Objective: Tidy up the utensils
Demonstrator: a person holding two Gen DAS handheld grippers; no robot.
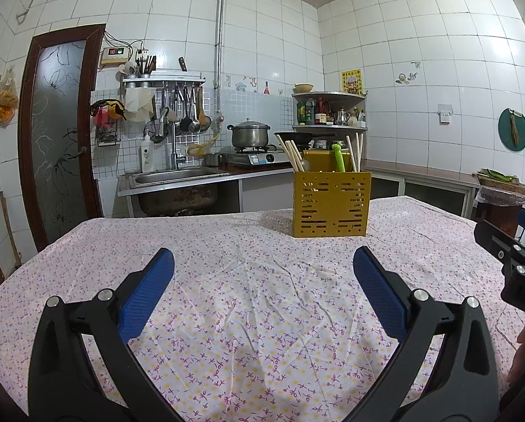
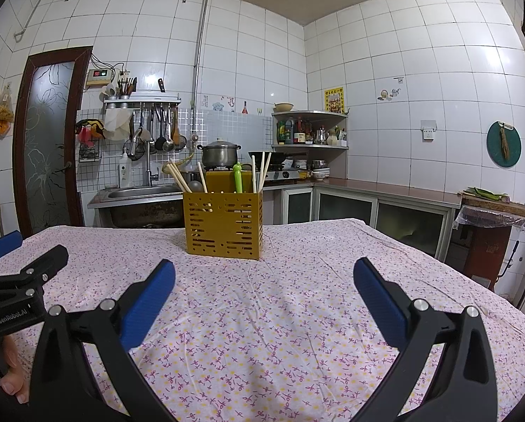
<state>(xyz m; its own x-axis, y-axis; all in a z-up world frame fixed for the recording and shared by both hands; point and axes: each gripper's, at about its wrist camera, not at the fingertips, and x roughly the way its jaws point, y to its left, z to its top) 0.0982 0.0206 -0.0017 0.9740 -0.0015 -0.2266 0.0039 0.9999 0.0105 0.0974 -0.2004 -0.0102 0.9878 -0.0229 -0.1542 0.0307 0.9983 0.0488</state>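
1. Your left gripper [image 1: 263,267] hangs low over the surface [image 1: 248,316] with its blue pads [image 1: 146,295] spread wide and nothing between them.
2. Your right gripper [image 2: 264,277] is spread just as wide, also holding nothing, hovering over the same flowered cloth.
3. The two grippers sit side by side: the right one shows at the right edge of the left wrist view, the left one at the left edge of the right wrist view.
4. Ahead of both, well apart from the fingertips, the yellow slotted utensil holder [image 1: 331,204] stands upright on the surface.
5. Inside it, pale chopsticks [image 2: 179,177] lean toward its left side and more chopsticks stand at its right; a green-handled utensil [image 2: 238,177] stands between them, and a metal spoon [image 1: 304,165] sits beside the left chopsticks.
6. Beyond the surface are the sink [image 1: 178,176] and a pot [image 1: 250,135] on the stove.
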